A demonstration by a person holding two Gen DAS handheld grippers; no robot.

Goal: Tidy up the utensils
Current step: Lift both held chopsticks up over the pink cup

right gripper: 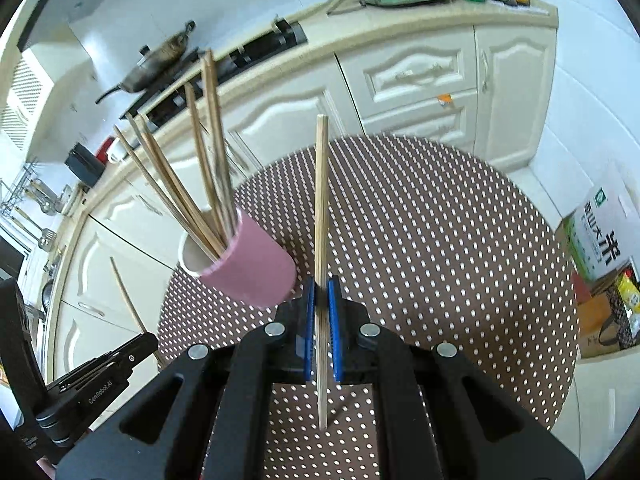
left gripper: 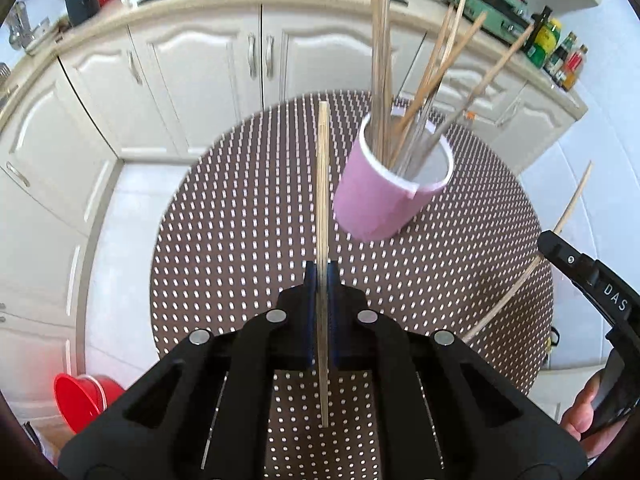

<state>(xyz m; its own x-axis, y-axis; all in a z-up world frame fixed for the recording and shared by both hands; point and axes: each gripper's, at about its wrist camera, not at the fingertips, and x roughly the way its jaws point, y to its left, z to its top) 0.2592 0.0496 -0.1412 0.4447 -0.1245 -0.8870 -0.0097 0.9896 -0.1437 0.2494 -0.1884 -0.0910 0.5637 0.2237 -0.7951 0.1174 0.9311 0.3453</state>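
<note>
Over dotted table [left gripper: 240,208], L gripper [left gripper: 321,276] & R gripper [right gripper: 321,292] each pinch a chopstick [left gripper: 323,184], prob. upright.

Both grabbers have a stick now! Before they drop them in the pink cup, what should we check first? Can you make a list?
1. Left gripper pinches its chopstick tight: ok.
2. Right gripper pinches its chopstick tight: ok.
3. Pink cup stands upright on the table: ok.
4. Room left in the cup: ok, part of the mouth is free beside the chopsticks in the cup.
5. Held sticks are above the cup's mouth: not ok, both are off to the side of it.
6. Which end of each held stick is the thin tip: cannot tell.
</note>
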